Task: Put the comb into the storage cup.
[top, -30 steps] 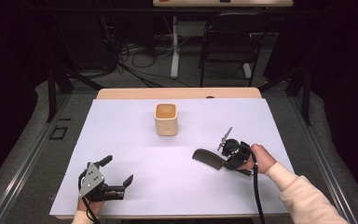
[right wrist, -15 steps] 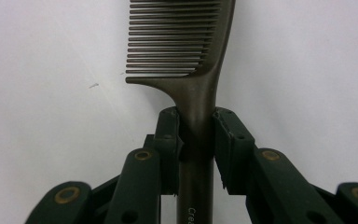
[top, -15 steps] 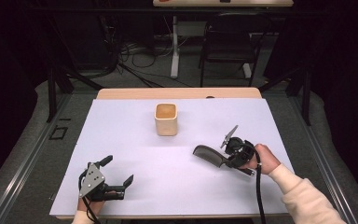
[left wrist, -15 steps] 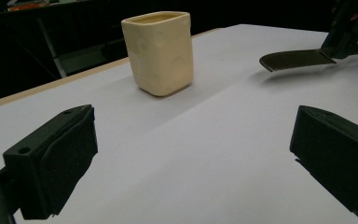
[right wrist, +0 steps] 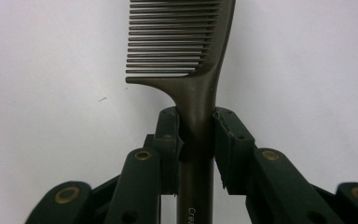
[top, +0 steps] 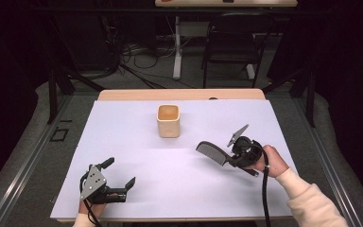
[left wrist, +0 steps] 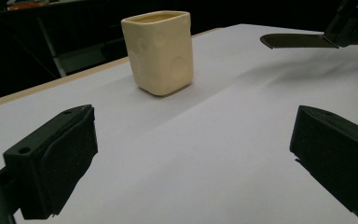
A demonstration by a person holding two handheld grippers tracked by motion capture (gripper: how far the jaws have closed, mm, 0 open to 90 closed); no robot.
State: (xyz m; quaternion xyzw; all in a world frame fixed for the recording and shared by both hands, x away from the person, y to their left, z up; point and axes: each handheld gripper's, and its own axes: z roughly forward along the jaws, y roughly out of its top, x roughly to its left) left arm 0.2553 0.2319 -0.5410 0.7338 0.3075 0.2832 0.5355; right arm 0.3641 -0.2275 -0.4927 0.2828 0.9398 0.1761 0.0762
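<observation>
Our left gripper [top: 118, 182] low over the table [top: 137, 142] with jaws wide apart and nothing between them, the cup [top: 168, 121] ahead of it, our right gripper [top: 234, 153] squeezing the comb [right wrist: 186, 56] by its handle, teeth sticking out past the jaws, above the table

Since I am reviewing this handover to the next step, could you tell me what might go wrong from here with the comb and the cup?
1. The right gripper clamps the comb only by its narrow handle, with the toothed end sticking far out; it could twist or slip in the grip.
2. The cup is small and stands free on the table; a misjudged approach with the comb could knock it over.
3. The left gripper rests open, apart from the cup, so nothing steadies it.
</observation>
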